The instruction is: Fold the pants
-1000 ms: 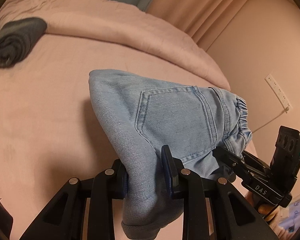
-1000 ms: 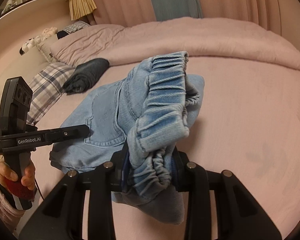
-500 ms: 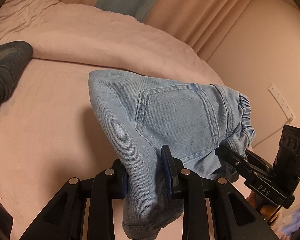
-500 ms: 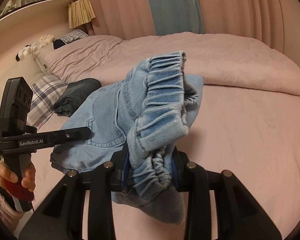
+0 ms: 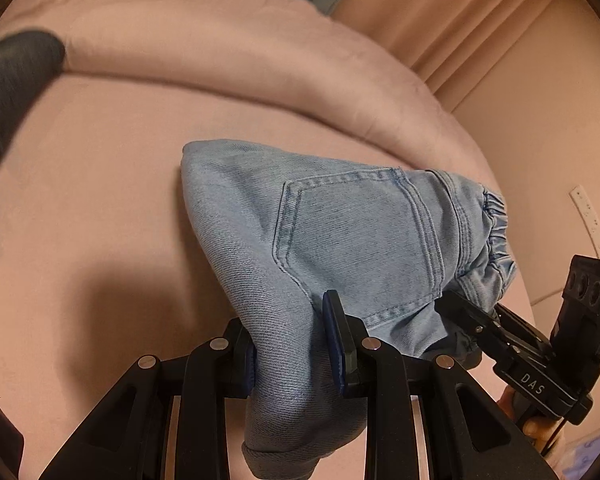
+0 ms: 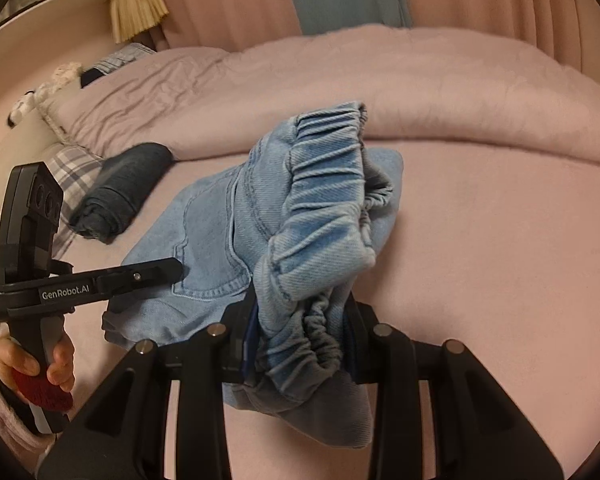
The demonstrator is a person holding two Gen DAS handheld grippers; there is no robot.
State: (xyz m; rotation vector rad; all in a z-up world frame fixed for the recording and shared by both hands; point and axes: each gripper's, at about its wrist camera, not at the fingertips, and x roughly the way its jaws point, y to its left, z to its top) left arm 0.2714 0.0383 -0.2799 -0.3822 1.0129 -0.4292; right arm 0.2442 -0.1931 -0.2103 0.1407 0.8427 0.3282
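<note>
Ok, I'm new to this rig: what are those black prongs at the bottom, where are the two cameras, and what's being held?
No robot: a person holds two handheld grippers, each with a camera looking along its fingers. The left gripper pinches the denim of the jeans below the back pocket; the right gripper pinches their elastic waistband. Each view also shows the other gripper. The jeans are bunched over a pink bed. Dark folded clothing lies near the pillows.

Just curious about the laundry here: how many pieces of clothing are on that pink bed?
2. The light blue denim pants are held mid-bed by both grippers; a dark grey rolled garment lies by the plaid pillow. More may be out of view.
</note>
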